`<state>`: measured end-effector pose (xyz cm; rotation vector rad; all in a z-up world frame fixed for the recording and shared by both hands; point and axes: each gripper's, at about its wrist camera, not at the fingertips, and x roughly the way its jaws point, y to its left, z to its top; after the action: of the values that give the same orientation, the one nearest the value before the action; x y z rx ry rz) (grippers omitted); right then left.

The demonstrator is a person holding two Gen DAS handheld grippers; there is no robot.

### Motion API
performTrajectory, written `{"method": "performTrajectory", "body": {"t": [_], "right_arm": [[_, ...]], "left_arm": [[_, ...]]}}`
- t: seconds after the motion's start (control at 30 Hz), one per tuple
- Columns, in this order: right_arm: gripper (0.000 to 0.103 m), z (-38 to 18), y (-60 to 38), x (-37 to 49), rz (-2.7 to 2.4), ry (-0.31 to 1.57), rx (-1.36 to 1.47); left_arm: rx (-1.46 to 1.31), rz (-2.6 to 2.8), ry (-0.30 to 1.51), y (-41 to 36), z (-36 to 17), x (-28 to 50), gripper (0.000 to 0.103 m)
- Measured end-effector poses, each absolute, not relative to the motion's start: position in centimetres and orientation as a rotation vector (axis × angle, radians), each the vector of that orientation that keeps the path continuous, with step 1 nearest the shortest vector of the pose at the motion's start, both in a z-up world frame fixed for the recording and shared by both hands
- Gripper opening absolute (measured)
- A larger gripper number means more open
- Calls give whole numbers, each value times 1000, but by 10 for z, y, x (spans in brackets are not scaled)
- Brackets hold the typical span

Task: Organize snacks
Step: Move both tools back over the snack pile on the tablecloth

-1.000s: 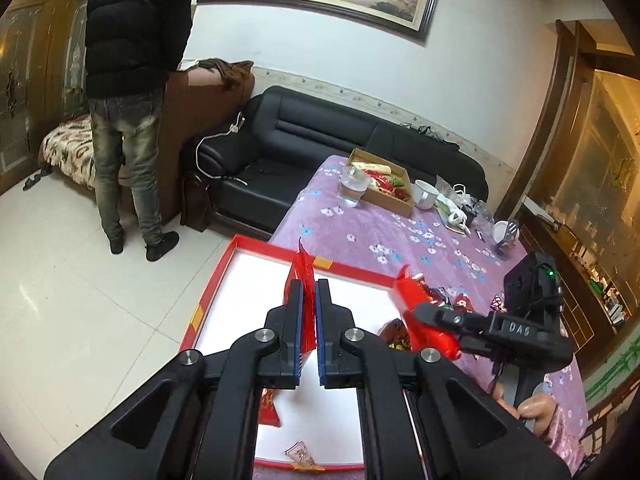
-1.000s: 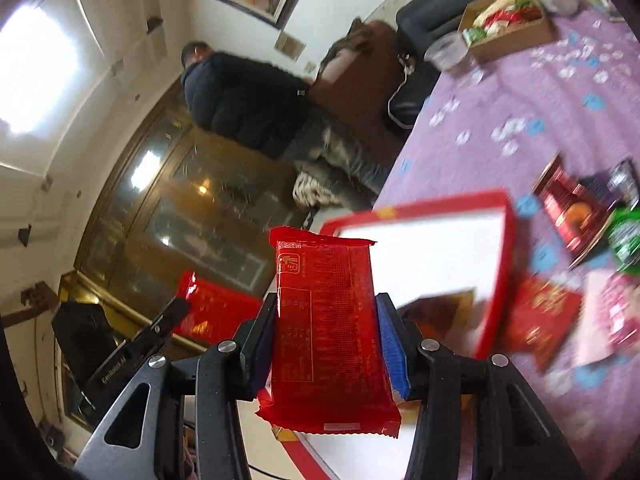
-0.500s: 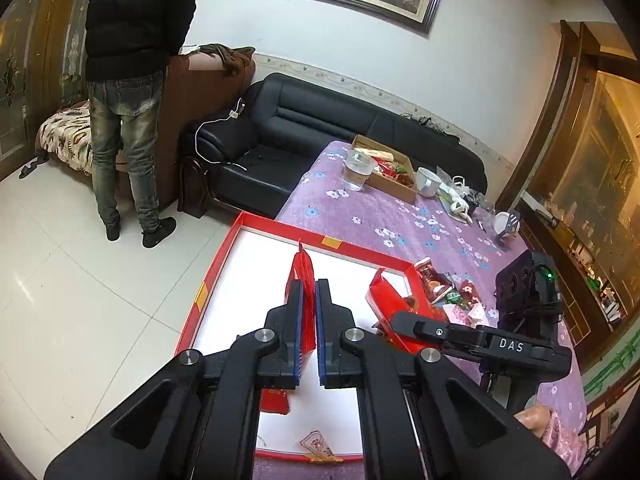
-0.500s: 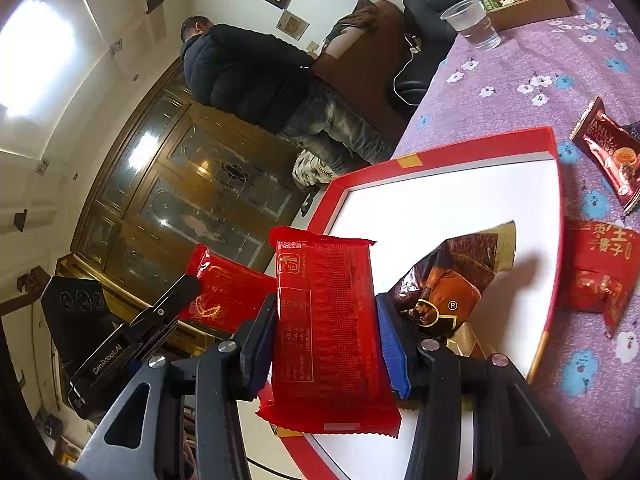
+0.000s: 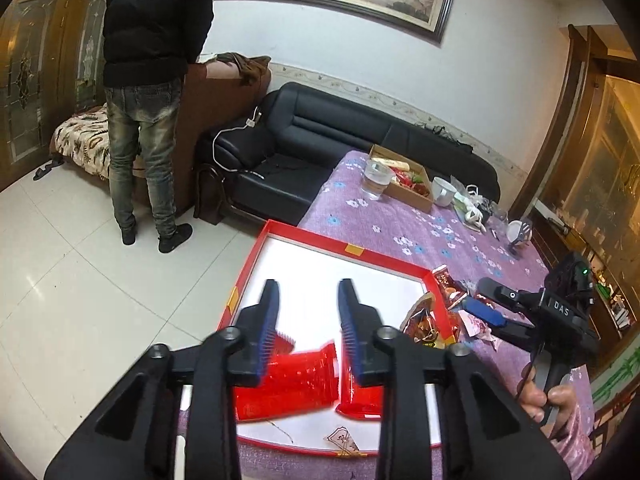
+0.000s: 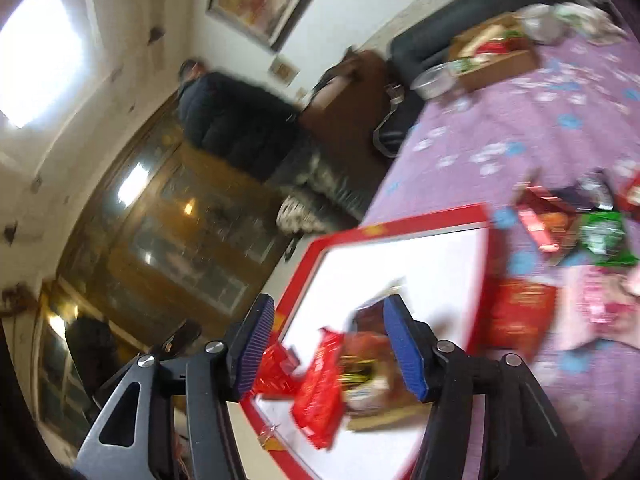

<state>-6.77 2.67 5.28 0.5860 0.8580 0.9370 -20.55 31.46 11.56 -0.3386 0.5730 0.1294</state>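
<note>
Tools [image 5: 307, 316] [image 6: 334, 346] both spreading wider, empty, above red packets [image 5: 286, 380] in tray [image 5: 304, 238].

We see both red packets out of the grips now: the left hand-held gripper [image 5: 308, 312] is opening over its red packet [image 5: 286, 380], which lies in the red tray [image 5: 256, 256], and the right hand-held gripper [image 6: 334, 344] is opening above its own packet [image 6: 320, 392] in that tray.

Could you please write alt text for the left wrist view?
The left hand-held gripper, jaws opening, hangs over two red snack packets lying in a red-rimmed white tray on a purple floral tablecloth; the right hand-held gripper is alongside.
</note>
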Motion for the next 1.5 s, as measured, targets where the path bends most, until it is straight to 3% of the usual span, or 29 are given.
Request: {"method": "performTrajectory", "body": {"t": [0.13,0.33,0.43,0.83,1.13,1.23,1.5], "right_arm": [[62,24,-12,-54,861,929,744],[64,4,-1,-58,888,1024,773],[78,3,15,-63,878,1032,733],[79,13,27,-70,974,1054,649],[79,71,-127,-17,609,827,525],[80,73,-177,15,369,853,439],[80,28,-246,62,283,881,517]], "left_arm": [[-338,107,559,312,115,-208,50],[-318,65,562,301,113,-205,50],[-315,57,565,301,112,-206,50],[-287,-3,622,275,107,-192,51],[-146,-181,672,193,114,-155,64],[-110,-203,696,164,118,-130,76],[-191,-111,839,122,117,-34,76]]}}
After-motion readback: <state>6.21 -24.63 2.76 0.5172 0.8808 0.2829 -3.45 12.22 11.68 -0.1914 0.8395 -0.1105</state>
